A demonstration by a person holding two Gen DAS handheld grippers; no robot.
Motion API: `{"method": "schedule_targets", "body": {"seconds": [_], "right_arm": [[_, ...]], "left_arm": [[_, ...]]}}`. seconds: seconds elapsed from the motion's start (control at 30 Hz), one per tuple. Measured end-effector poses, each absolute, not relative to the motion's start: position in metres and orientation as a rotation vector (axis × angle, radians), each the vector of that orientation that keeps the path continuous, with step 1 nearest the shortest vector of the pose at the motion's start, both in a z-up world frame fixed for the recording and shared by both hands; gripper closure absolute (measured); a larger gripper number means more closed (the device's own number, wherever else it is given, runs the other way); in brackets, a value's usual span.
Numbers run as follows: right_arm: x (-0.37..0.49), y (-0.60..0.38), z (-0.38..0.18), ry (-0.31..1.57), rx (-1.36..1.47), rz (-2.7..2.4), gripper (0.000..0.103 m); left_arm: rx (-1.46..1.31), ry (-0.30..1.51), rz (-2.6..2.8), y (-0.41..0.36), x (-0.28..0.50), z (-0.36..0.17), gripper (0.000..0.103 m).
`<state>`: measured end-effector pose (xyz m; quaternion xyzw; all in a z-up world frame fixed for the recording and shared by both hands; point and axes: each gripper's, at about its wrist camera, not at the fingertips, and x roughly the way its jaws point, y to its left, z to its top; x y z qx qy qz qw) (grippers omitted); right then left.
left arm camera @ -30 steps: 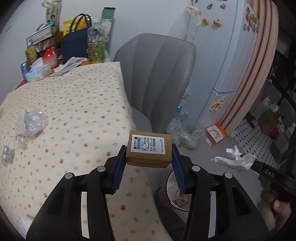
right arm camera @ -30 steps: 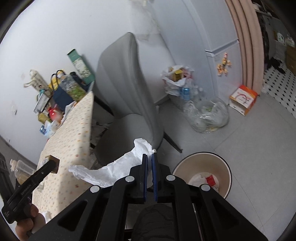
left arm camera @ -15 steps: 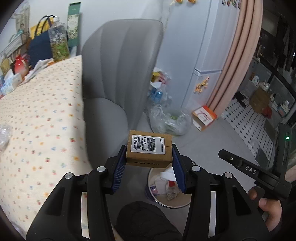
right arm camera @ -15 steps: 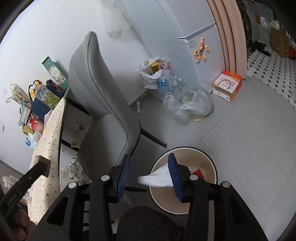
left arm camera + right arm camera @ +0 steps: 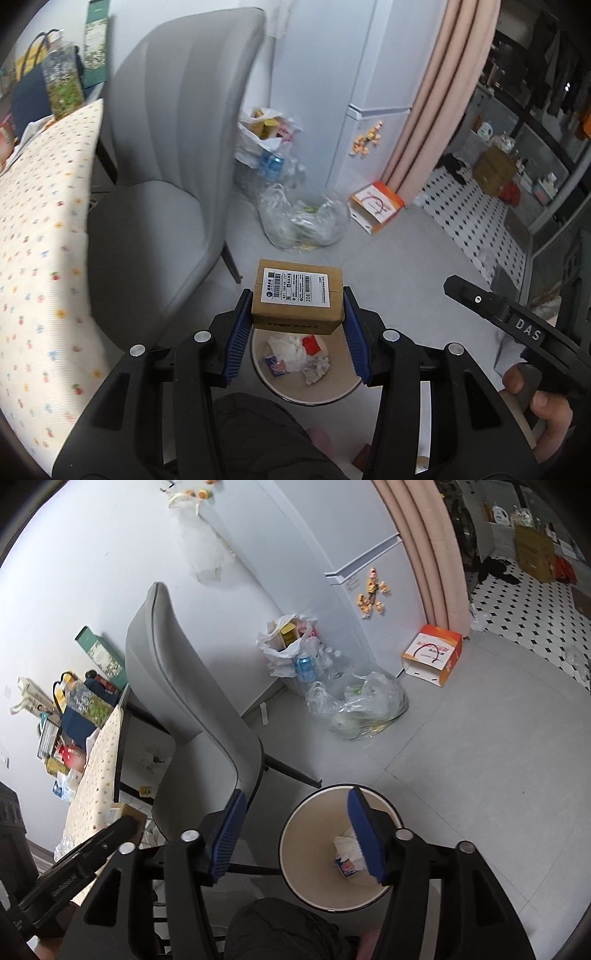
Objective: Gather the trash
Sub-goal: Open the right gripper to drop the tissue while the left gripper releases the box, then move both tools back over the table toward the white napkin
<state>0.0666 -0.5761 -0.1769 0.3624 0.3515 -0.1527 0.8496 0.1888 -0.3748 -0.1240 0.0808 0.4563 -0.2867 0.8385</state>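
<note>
So the left tongs (image 5: 297,332) are clamped on a small cardboard box (image 5: 297,301) with a shipping label, both blue pads pressed to its sides, and it hangs right over the round trash bin (image 5: 314,397) on the floor. The right tongs (image 5: 295,830) are opening with nothing between them, sitting above that same bin (image 5: 295,849); a crumpled tissue (image 5: 347,845) and a small wrapper lie inside. Further out there's a grey chair (image 5: 192,716), the desk (image 5: 40,258) with its dotted cloth off to the left, and clear plastic bags (image 5: 362,701) by the fridge (image 5: 369,554).
</note>
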Motion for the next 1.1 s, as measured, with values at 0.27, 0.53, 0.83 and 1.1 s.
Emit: {"method": "schedule_targets", "body": {"seconds": [0.27,0.53,0.83,1.1], "right_arm": [[0.041,-0.602,-0.173,0.705,0.780,-0.389,0.024],[0.043,-0.593,-0.164,0.698,0.763,-0.374,0.017],[0.067,-0.544,-0.130,0.683,0.690,-0.282,0.013],[0.083,-0.483,-0.097,0.678,0.605,-0.180,0.011]], "left_arm": [[0.189,0.967,-0.660,-0.401,0.176,-0.126,0.015],[0.186,0.917,-0.633,-0.378,0.175,-0.104,0.007],[0.087,0.849,-0.516,-0.300,0.180,-0.070,0.007],[0.005,0.774,-0.397,-0.221,0.174,-0.045,0.006]]}}
